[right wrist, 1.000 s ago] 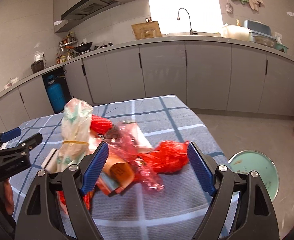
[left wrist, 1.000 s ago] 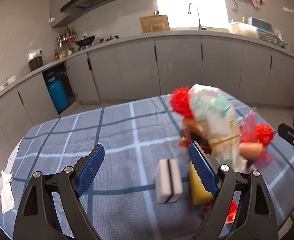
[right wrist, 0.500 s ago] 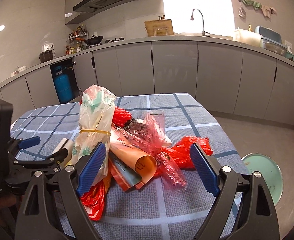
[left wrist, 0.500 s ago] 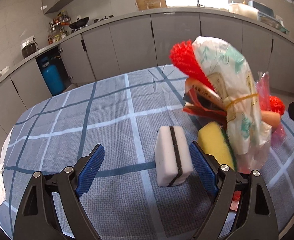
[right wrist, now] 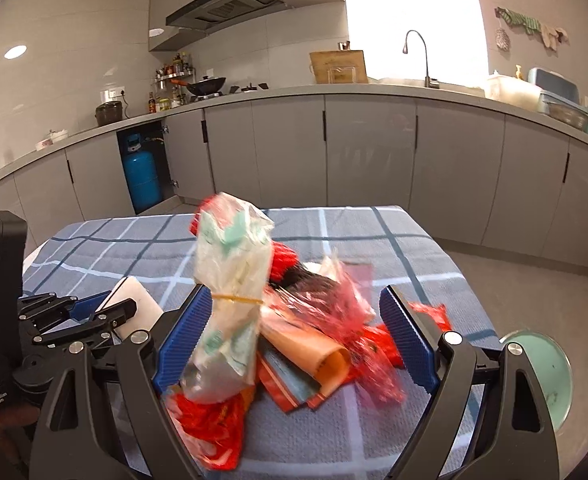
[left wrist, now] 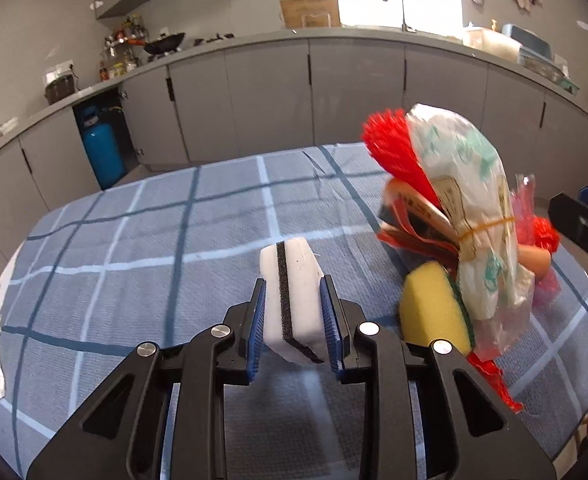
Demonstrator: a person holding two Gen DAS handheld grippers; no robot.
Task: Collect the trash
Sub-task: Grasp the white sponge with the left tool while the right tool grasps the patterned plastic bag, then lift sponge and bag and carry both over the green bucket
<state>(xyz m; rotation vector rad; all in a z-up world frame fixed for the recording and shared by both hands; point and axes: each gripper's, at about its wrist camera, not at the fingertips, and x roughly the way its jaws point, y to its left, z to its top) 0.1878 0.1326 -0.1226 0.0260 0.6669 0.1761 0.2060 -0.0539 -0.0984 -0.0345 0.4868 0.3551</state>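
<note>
Pinching the sponge on the desk, the left gripper holds it by both flat sides.
It looks light and soft, so it may squash; the right gripper is spread around the trash pile, thin slippery bags best taken at the banded neck.

White sponge with black stripe; blue plaid tablecloth.

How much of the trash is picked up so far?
Nothing looks thrown away yet. The left claw is shut on the white sponge. The right claw is open around the trash pile, gripping nothing. The tied plastic bag, red wrappers and yellow sponge still sit on the table.
</note>
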